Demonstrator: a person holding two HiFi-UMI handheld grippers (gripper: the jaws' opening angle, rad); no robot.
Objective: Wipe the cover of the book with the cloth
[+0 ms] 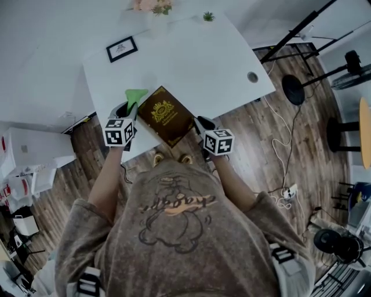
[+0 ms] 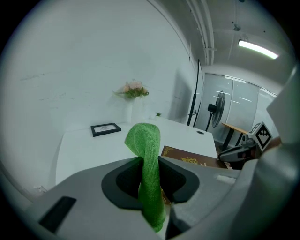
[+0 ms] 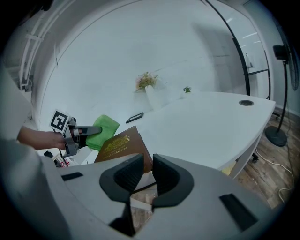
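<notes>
In the head view a dark brown hardback book with a gold emblem on its cover [image 1: 165, 115] lies cover up at the near left corner of the white table [image 1: 191, 58]. Its long axis runs slantwise to the table's near edge: the far short end points at the left gripper [image 1: 132, 107], and the near short end reaches out over the near edge beside the right gripper [image 1: 200, 122]. A bright green cloth [image 1: 137, 94] stands up from the left gripper at the book's far left corner, with no gap showing between them. Along the far edge are a small black picture frame [image 1: 122, 49], pale pink flowers [image 1: 152, 6] cut off by the picture's top, and a tiny green plant [image 1: 208, 16]; their containers are lost against the white. A round hole [image 1: 253, 76] sits near the right edge. In the left gripper view the jaws are clamped on the cloth, which rises folded above them and hangs below, hiding part of the book's gold-printed cover behind it. In the right gripper view the jaws stand only a narrow slit apart, and through the slit shows the book's overhanging near corner with its white page edges. Whether they touch it is hard to make out. Beyond the book a hand [image 3: 35, 138] holds the left gripper with the cloth.
</notes>
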